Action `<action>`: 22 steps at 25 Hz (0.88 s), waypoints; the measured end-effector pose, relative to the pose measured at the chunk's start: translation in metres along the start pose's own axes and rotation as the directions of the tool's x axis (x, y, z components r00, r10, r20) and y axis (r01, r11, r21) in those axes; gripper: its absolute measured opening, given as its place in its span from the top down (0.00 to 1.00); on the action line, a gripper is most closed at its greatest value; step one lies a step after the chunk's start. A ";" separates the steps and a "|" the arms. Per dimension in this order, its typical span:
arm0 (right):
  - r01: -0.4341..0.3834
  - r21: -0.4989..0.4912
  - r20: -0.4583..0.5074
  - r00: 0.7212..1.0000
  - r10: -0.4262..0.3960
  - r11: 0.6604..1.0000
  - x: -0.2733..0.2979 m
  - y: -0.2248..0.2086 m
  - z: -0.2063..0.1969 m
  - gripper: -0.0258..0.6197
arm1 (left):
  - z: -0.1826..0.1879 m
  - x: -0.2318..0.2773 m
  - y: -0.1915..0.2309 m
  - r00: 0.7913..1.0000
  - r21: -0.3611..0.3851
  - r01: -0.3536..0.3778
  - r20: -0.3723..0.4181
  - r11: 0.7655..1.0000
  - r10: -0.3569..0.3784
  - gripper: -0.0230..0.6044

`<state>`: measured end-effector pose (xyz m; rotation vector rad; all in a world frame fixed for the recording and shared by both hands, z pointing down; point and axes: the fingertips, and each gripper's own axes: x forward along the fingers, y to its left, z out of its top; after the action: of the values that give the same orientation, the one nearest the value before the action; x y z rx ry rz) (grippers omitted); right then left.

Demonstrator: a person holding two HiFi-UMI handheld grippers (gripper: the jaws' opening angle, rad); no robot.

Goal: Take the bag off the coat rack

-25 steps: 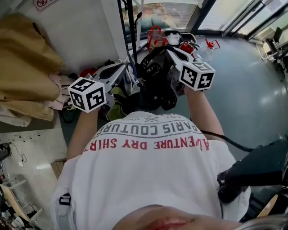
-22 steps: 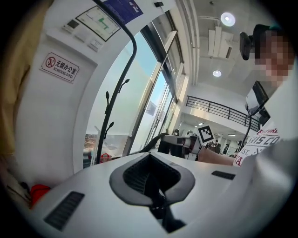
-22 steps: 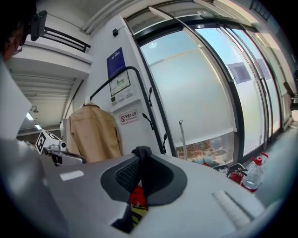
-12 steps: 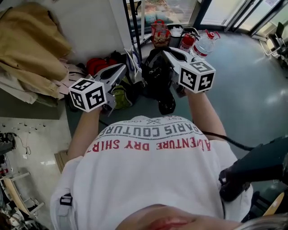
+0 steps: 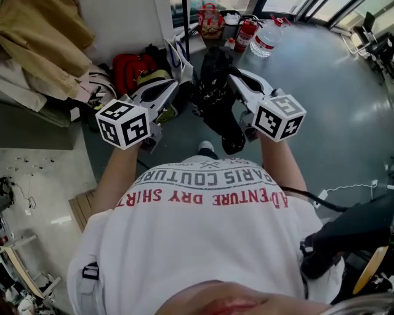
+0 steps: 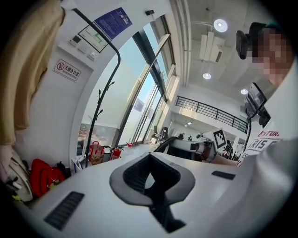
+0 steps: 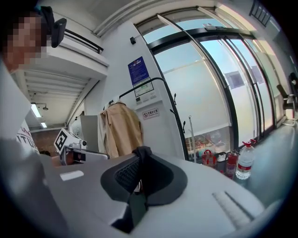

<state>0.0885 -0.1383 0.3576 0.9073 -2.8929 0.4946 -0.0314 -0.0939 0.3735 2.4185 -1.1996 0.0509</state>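
Note:
The black bag [image 5: 217, 98] hangs in front of me, off the black coat rack pole [image 5: 184, 13]. My right gripper [image 5: 230, 77] is shut on its black strap [image 7: 141, 152], which sticks up between the jaws in the right gripper view. My left gripper [image 5: 175, 87] is just left of the bag, its jaws drawn together with nothing between them [image 6: 150, 173]. In the left gripper view the coat rack [image 6: 96, 122] stands by the window, and the bag's strap [image 6: 165, 141] arcs beside the right gripper. The bag's lower end hangs near my shoe.
A beige coat [image 5: 43, 37] hangs at the left wall. On the floor by the rack lie a red bag [image 5: 129, 64], a red patterned tote [image 5: 210, 17], a fire extinguisher [image 5: 245, 34] and a water bottle [image 5: 266, 40]. A grey floor [image 5: 332, 92] spreads to the right.
Both grippers and the bag have come down and back from the rack pole toward my body. The right gripper has stayed shut on the strap throughout.

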 end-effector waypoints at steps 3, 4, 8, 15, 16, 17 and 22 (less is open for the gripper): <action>0.035 0.030 0.015 0.999 -0.036 0.999 -0.032 0.051 -0.016 0.94 | -0.024 -0.070 -0.031 1.000 -0.006 0.014 -0.007 1.000 -0.014 0.96; 0.044 0.039 0.022 0.999 -0.044 0.998 -0.042 0.068 -0.018 0.94 | -0.029 -0.093 -0.042 1.000 -0.009 0.021 -0.008 1.000 -0.021 0.96; 0.070 0.058 0.035 0.997 -0.072 0.996 -0.074 0.131 -0.024 0.94 | -0.040 -0.173 -0.081 0.999 0.007 0.038 -0.007 0.999 -0.038 0.96; 0.029 0.054 0.022 0.999 -0.031 0.998 -0.117 0.226 -0.025 0.94 | -0.038 -0.250 -0.129 0.998 0.023 0.053 0.020 0.998 -0.053 0.96; 0.016 0.053 0.018 1.000 -0.017 0.998 -0.121 0.237 -0.024 0.94 | -0.034 -0.255 -0.134 0.998 0.029 0.055 0.026 0.998 -0.055 0.96; 0.002 0.052 0.015 1.000 -0.003 0.999 -0.125 0.248 -0.021 0.94 | -0.030 -0.259 -0.139 0.998 0.037 0.055 0.032 0.998 -0.056 0.96; -0.043 -0.014 0.001 0.999 0.043 0.999 -0.143 0.292 -0.016 0.94 | -0.028 -0.270 -0.160 0.997 0.047 0.056 0.042 0.997 -0.058 0.96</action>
<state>0.0400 0.1712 0.2675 0.8460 -2.9190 0.4772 -0.0725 0.2040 0.2798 2.5043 -1.1598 0.0094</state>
